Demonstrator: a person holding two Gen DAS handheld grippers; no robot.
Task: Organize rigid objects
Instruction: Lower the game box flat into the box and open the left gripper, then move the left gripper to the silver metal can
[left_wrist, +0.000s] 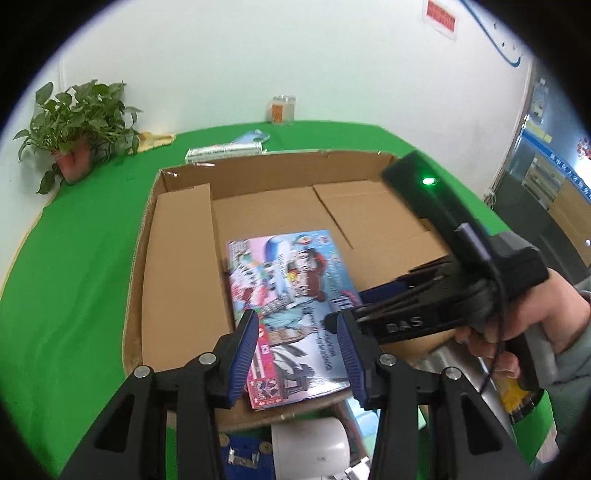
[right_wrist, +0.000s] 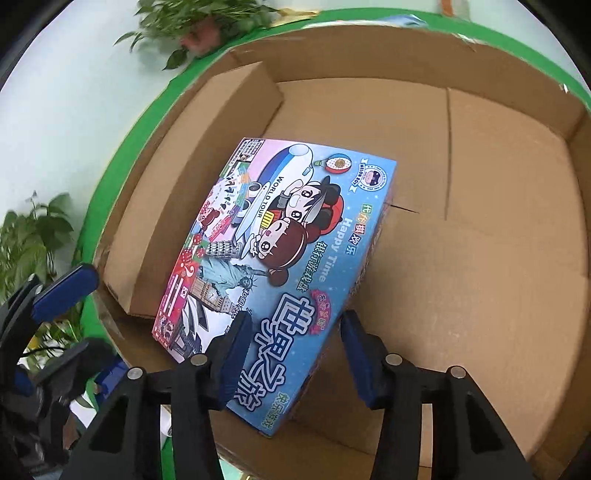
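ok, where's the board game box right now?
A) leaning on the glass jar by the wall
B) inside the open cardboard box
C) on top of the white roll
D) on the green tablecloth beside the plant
B: the board game box lies inside the open cardboard box, its left edge up against a folded-in flap.

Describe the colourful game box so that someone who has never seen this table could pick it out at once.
Find the large open cardboard carton on the green table. Inside it, toward its left half, lies the game box, flat and face up. It is the only printed thing in the carton: a blue lid with cartoon children, an airplane and landmarks, set against plain brown cardboard.
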